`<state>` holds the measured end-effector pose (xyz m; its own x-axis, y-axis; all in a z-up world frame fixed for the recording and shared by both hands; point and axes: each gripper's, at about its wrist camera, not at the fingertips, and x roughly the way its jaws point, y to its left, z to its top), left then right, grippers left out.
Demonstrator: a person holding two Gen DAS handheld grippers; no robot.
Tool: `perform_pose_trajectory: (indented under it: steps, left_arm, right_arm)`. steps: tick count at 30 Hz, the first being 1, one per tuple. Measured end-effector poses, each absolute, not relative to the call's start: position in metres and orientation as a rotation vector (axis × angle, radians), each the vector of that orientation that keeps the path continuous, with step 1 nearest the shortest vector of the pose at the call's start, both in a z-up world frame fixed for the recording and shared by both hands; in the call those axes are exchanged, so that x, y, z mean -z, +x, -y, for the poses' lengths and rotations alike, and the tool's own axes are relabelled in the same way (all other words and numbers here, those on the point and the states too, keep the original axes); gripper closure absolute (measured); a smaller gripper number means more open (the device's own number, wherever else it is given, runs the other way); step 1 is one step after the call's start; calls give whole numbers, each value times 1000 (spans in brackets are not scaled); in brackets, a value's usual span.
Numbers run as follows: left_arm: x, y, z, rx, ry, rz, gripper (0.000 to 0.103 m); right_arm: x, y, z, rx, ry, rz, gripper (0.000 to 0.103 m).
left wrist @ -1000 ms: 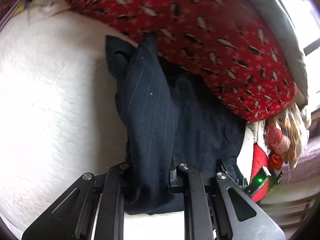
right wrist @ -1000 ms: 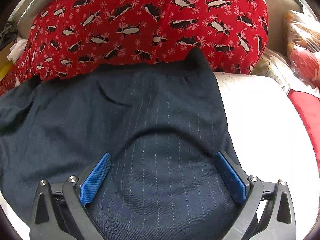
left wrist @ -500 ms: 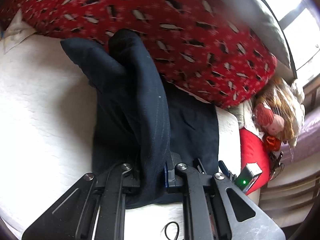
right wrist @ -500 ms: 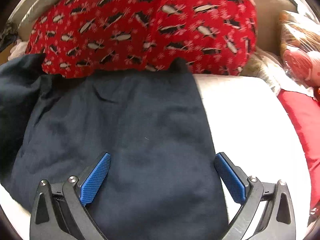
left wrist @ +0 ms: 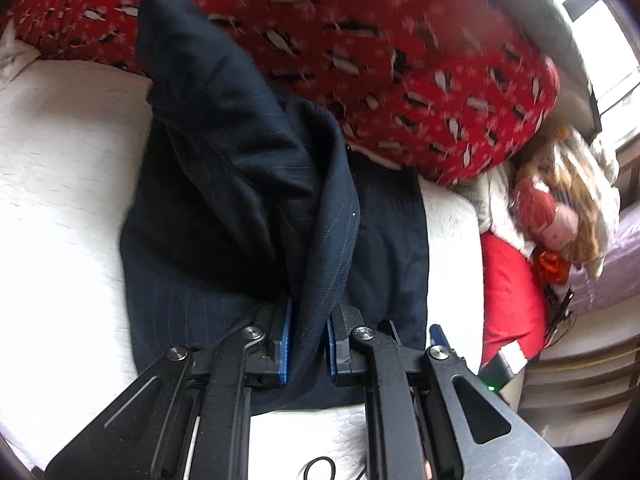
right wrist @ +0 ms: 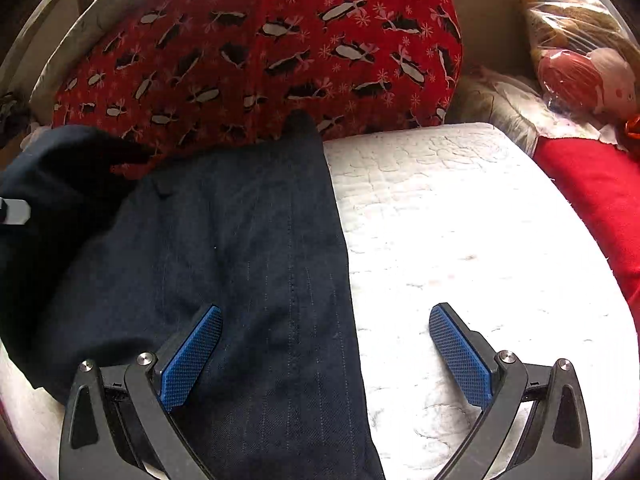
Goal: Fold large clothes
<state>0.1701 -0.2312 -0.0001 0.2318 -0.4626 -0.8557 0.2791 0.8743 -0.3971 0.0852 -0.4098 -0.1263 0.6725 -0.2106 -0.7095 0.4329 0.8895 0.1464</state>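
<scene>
The left claw (left wrist: 308, 344) was clamped on a raised fold of the dark pinstriped garment (left wrist: 248, 184), which rose ahead of it. The right claw (right wrist: 326, 354) gaped wide, holding nothing, astride the garment's edge on the white quilt (right wrist: 460, 232). A shallow pinch risked slipping and dropping the fold.

Daylight enters from a window (left wrist: 604, 12) at one o'clock, overexposing the white bedcover (right wrist: 460, 240); the red pillow (left wrist: 360, 60) is motion-blurred, edges bowed.

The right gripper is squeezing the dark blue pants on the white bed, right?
Not quite. The right gripper is open over the pants on the bed, squeezing nothing, as the right wrist view shows. The left gripper squeezes them.
</scene>
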Motion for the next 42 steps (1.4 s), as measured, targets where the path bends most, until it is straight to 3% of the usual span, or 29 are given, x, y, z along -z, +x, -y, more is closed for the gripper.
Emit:
perform_pose_trajectory:
  steps: [9,11,13,15,22,28,33,38,40,41,42]
  left_arm:
    - [44,171,249,514,-149,-1335,91]
    - [42,169,247,536,-153,-1332,80]
    - [38,164,243,585,-188,-1329,62]
    - [26,153,233,642,-205,-1307,57]
    - [-5,145,157,653,-380,-1198,53]
    - [33,182,111,404,-441,-1238,53]
    - [78,181,116,427,-464,-1348,53]
    - [76,180,117,462,-440,-1332,53]
    - [74,179,118,473,-440,-1337,53]
    - [73,177,115,478,-443,-1338,53]
    - [70,177,113,486,-445,-1333,53]
  right_arm:
    - [128,86,409,372,315,-741,0]
    - [128,83,407,374,316,-739,0]
    - [128,83,407,375,315,-739,0]
    - [128,83,406,375,315,-739,0]
    - [119,78,412,399,354,-740,1]
    - [61,67,412,327,456,-549,2]
    - [51,127,386,90,519,-655,3]
    - [68,184,361,3,562,-771,4]
    - [75,200,348,-18,525,-828,39]
    - [77,205,339,-61,483,-845,83]
    - [77,203,332,-71,451,-848,85]
